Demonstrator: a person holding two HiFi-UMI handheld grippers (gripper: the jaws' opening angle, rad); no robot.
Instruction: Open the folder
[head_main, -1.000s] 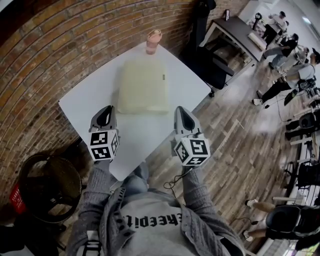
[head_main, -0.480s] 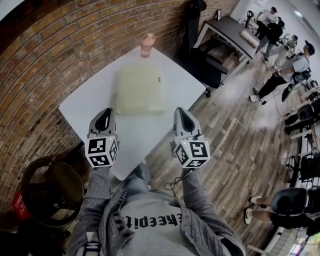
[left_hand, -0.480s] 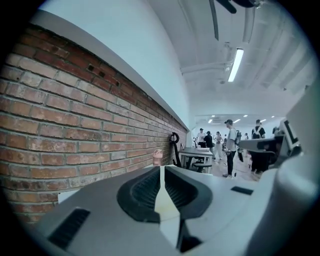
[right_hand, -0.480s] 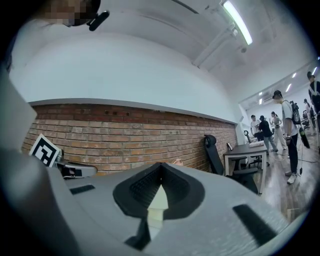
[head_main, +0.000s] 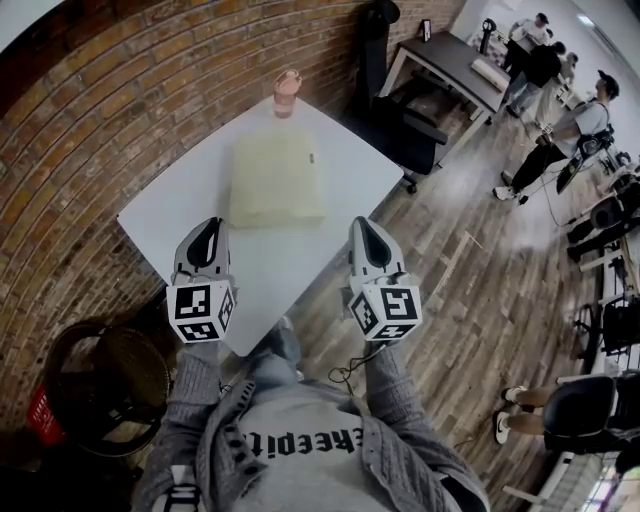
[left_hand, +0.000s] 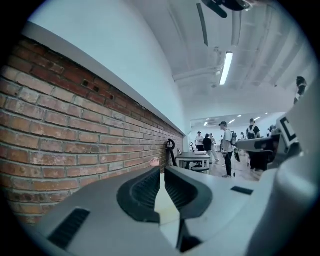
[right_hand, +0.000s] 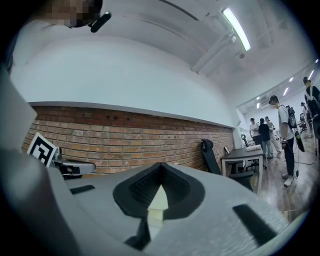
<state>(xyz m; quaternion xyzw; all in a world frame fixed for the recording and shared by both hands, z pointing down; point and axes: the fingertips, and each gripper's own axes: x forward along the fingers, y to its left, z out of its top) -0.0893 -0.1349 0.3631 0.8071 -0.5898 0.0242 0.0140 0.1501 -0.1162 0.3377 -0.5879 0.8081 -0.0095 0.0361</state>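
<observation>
A closed cream folder (head_main: 275, 178) lies flat on the white table (head_main: 180, 200), toward its far side. My left gripper (head_main: 209, 230) hovers over the table's near part, short of the folder's near left corner, and its jaws are shut on nothing. My right gripper (head_main: 362, 228) hangs at the table's near right edge, level with the left one and also shut and empty. In the left gripper view the left gripper (left_hand: 161, 172) points along the brick wall. The right gripper view shows the right gripper (right_hand: 160, 166) closed at its tip.
A pink bottle (head_main: 286, 92) stands at the table's far corner behind the folder. A black office chair (head_main: 415, 125) and a dark desk (head_main: 455, 60) sit beyond the right edge. People stand at the far right. A round black basket (head_main: 100, 380) is on the floor at left.
The head view has shifted slightly, so the table and folder sit a little further up. Both grippers stay shut near the table's near edge, and the left one has drawn back a little.
</observation>
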